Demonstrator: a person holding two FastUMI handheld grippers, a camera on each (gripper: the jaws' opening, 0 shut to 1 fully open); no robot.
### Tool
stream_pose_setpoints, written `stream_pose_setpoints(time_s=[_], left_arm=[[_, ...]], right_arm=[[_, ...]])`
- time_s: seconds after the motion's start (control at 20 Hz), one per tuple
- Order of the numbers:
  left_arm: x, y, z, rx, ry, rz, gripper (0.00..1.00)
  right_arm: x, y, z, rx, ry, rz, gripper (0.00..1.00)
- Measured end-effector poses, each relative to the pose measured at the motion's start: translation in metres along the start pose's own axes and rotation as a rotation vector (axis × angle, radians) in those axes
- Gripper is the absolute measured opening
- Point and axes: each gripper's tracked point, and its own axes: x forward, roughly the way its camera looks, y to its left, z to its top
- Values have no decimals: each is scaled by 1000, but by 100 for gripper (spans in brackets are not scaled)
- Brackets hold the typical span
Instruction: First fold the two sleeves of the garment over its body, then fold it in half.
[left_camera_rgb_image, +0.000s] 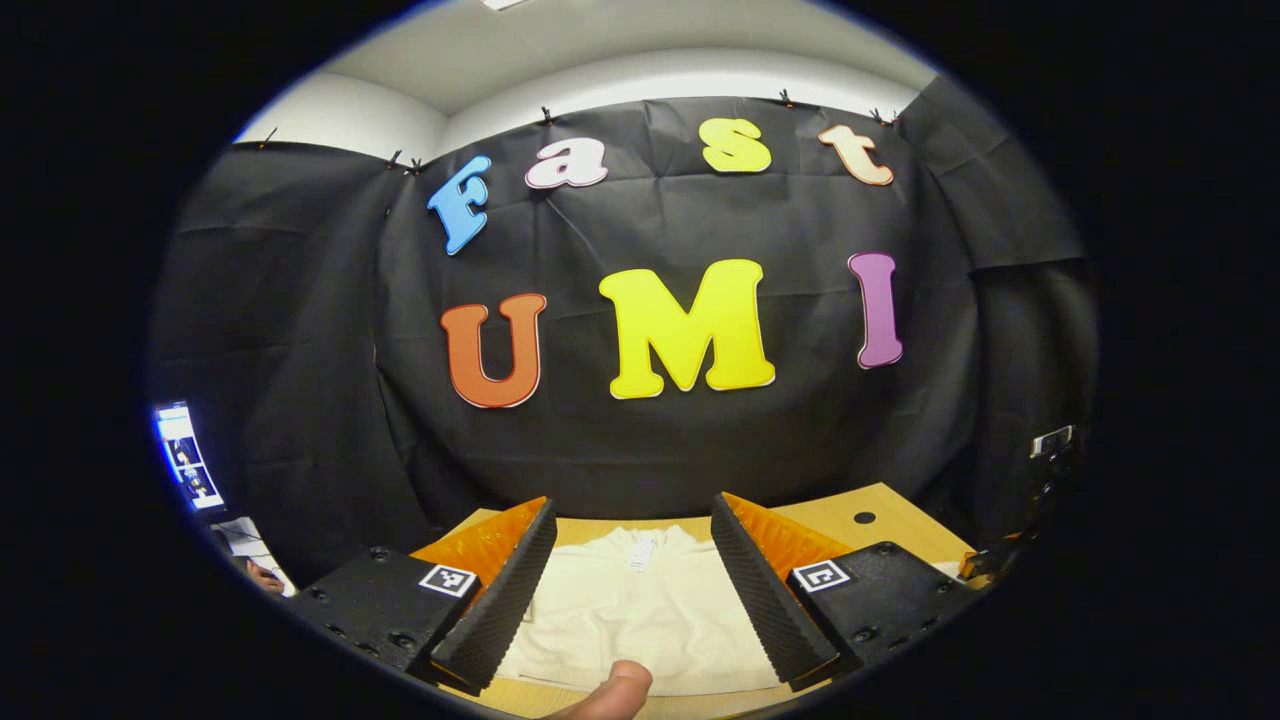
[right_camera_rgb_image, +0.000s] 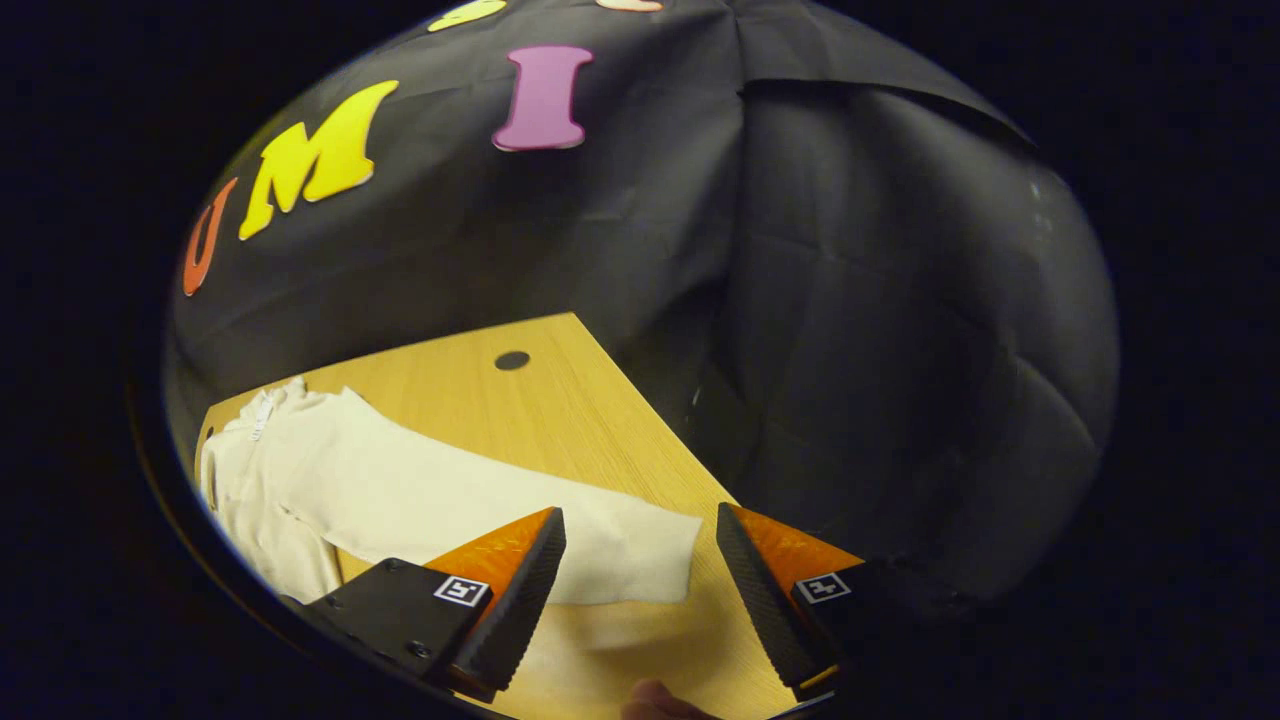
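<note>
In the left gripper view, the left tongs (left_camera_rgb_image: 635, 590) are spread wide with nothing between the fingers, held above the near edge of the wooden surface (left_camera_rgb_image: 880, 535). Through the gap between the fingers lies the cream garment (left_camera_rgb_image: 640, 610), spread flat on the surface, its collar end with a small white tag (left_camera_rgb_image: 640, 553) pointing away toward the black cloth wall (left_camera_rgb_image: 650, 430). A fingertip (left_camera_rgb_image: 615, 692) of the person holding the tool shows at the bottom edge, just in front of the garment's near hem. A small dark round hole (left_camera_rgb_image: 864, 517) sits in the surface to the right of the garment. At the far left edge a lit screen (left_camera_rgb_image: 185, 455) shows, with a bit of a hand (left_camera_rgb_image: 265, 577) below it.

In the right gripper view, the right tongs (right_camera_rgb_image: 640, 590) are likewise released, fingers well apart and grasping nothing. One long sleeve (right_camera_rgb_image: 480, 505) of the garment stretches flat across the surface (right_camera_rgb_image: 580, 400) from the body at the left edge toward the tongs; its cuff end (right_camera_rgb_image: 665, 560) lies in the gap between the two fingers, below them and not pinched. The sleeve is unfolded, lying out to the side of the body rather than over it. The same dark hole (right_camera_rgb_image: 512, 360) shows beyond the sleeve near the surface's far corner, and a fingertip (right_camera_rgb_image: 655, 700) shows at the bottom edge.
</note>
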Motion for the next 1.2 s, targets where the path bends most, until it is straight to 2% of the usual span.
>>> stream_pose_setpoints(time_s=[0.2,0.4,0.55,0.7,0.85,0.9,1.15,1.2], left_arm=[[-1,8,16,55,-56,23,98],[4,10,-4,31,15,29,99],[7,19,-10,23,32,36,99],[12,27,-17,16,57,44,99],[14,35,-23,1,77,48,99],[14,38,-25,0,82,54,99],[16,50,-32,-11,100,63,99],[16,53,-33,-14,101,63,99]], right_arm=[[31,-8,-18,19,112,-56,95],[38,-9,-38,50,220,-77,95],[41,-5,-42,58,263,-55,94],[41,4,-41,69,300,-16,88],[42,7,-41,106,342,0,68],[40,6,-41,103,357,-5,65],[40,5,-40,102,439,-29,61],[40,5,-40,110,461,-37,63]])
